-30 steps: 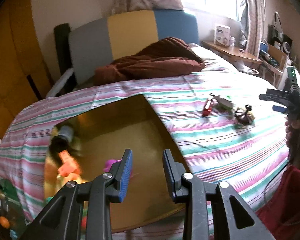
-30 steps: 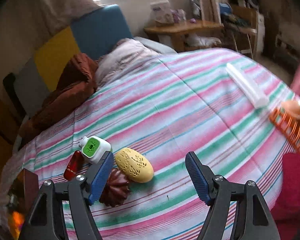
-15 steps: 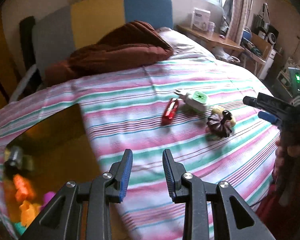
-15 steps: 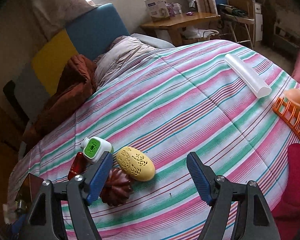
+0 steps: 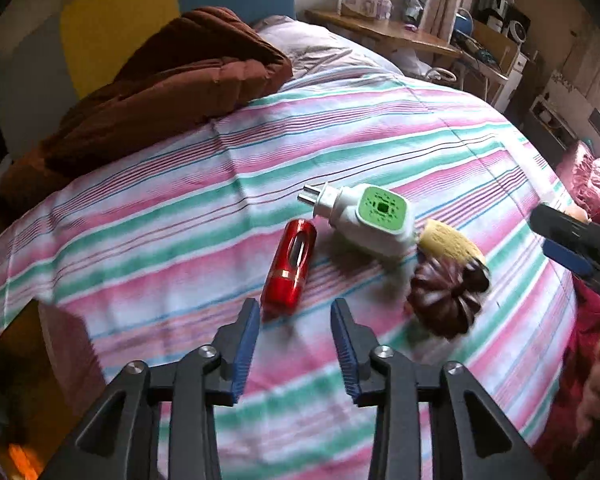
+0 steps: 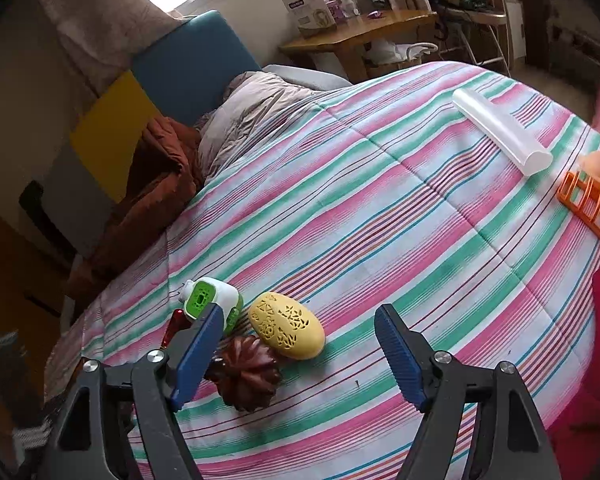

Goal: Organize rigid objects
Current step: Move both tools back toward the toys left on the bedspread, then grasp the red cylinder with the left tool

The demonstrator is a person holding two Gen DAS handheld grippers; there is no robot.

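We are bringing the left gripper [image 5: 294, 340] in over the striped bedspread [image 5: 380, 140], and we judge the red cylinder [image 5: 290, 266] to be the piece it is lining up for; it is lying on the bed just beyond the fingers, its near end close to the left finger tip. The fingers have just been opening, now standing partly apart, and nothing is sitting between them. To do this step well, we are thinking the opening needs to be wider than the cylinder's girth before we are lowering, and the fingers should be straddling it across its narrow width instead of along its length, since a round smooth body is likely to roll or squirt out of a skewed pinch. The white and green plug-in device [image 5: 366, 216], the dark fluted mould [image 5: 446, 296] and the yellow oval case [image 6: 286, 326] are clustering close to its right, so we are keeping the approach on the cylinder's near end. The left gripper is pointing steeply down at the bed. The right gripper [image 6: 300, 354] is hanging tilted down over the same cluster, its fingers wide apart and holding nothing, the mould lying near its left finger
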